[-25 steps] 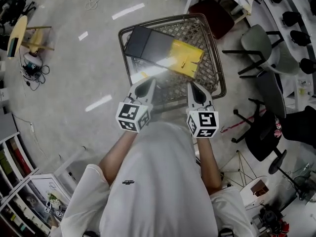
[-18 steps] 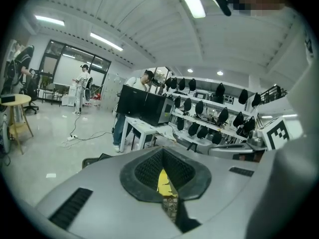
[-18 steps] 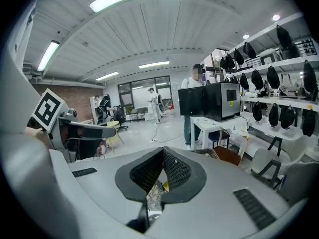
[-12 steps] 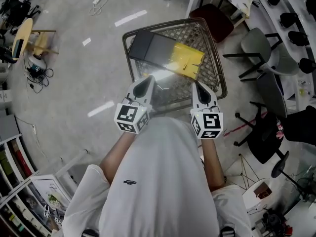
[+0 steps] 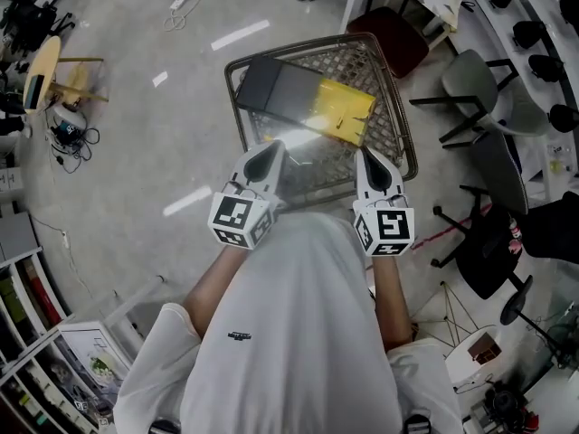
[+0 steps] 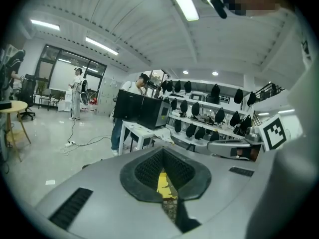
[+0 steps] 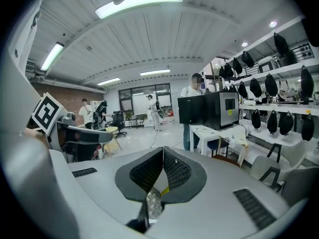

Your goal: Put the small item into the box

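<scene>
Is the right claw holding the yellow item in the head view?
No, the yellow item lies in the wire cart, ahead of the right claw, whose jaws are together on nothing.

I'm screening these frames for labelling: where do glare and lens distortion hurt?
Head view: glare streaks on the floor, and a bright patch beside the yellow item in the wire cart. Left gripper view: strong fisheye bending, dark corners, blown-out ceiling lamp. Right gripper view: likewise, with an overexposed strip light.
</scene>
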Motion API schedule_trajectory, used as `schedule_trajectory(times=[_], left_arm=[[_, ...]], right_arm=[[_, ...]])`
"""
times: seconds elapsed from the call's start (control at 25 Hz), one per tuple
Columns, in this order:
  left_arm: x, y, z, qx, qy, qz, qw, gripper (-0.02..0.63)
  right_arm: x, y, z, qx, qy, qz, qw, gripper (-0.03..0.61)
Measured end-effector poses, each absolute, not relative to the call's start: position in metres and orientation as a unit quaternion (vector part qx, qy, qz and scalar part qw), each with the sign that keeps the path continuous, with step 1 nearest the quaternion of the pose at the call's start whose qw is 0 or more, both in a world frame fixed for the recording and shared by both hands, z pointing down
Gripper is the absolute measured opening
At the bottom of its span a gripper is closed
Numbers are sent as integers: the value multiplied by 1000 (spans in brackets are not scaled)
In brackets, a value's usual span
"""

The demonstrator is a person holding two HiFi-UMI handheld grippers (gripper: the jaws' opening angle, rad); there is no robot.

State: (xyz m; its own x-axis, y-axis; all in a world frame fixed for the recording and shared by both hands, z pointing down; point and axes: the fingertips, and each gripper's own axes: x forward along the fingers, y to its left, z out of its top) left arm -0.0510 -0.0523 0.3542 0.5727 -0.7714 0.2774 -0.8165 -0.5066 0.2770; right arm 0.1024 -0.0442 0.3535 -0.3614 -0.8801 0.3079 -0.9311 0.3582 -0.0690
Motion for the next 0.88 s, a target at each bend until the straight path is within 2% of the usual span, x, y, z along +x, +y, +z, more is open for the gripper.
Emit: schedule_trajectory(times=[0.88], left_arm=[[-45,-55,350,870,-450,54,194,2]], right_arm=[[101,-48,351,547,-823,115,100,-1]])
